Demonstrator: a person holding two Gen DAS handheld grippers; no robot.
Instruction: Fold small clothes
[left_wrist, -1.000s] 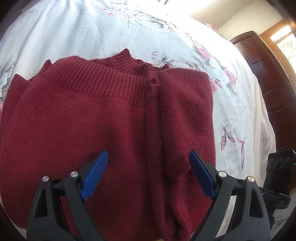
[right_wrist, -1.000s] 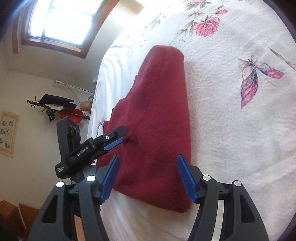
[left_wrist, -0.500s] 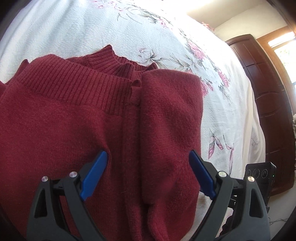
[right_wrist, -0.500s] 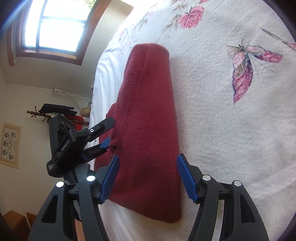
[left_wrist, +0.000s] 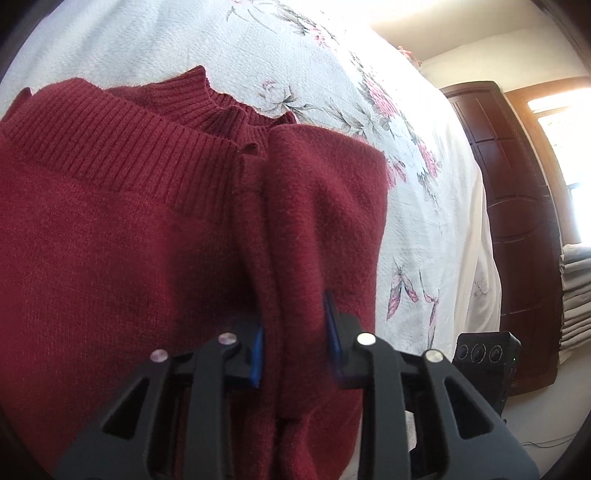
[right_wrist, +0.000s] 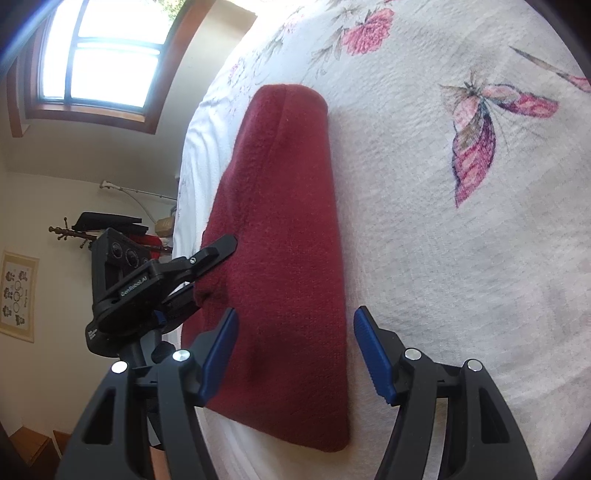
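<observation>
The left gripper (left_wrist: 295, 332) has closed since half a second ago: its blue pads, then spread wide over the knit, now pinch a raised fold of the dark red sweater (left_wrist: 129, 258) between them, the cloth bulging up through the narrow gap. In the right wrist view the same left gripper (right_wrist: 201, 273) shows from the side, its black fingers biting into the sweater's (right_wrist: 288, 258) left edge, where the fabric puckers.

The right gripper (right_wrist: 295, 350) has its jaws wide apart, as before, one pad on either side of the folded sleeve and neither visibly touching it. It sits slightly nearer the cloth than in the earlier frame.

Ahead of the left jaws the sweater lies on the bedspread (left_wrist: 258, 48), its ribbed hem band (left_wrist: 122, 147) running across to the left and the ribbed collar (left_wrist: 207, 96) just beyond it. The folded sleeve (left_wrist: 332, 206) lies along the right side of the pinched fold, its far end squared off.

To the right of the left jaws, past the sweater's edge, the white floral bedspread with printed butterflies drops away toward a dark wooden wardrobe (left_wrist: 517, 221). The right gripper's black camera housing (left_wrist: 487, 350) stands close by on that side.

Left of the right jaws, beyond the bed's edge, are a window (right_wrist: 107, 55), a coat rack (right_wrist: 77, 232) and a framed picture (right_wrist: 16, 295) on the wall.
</observation>
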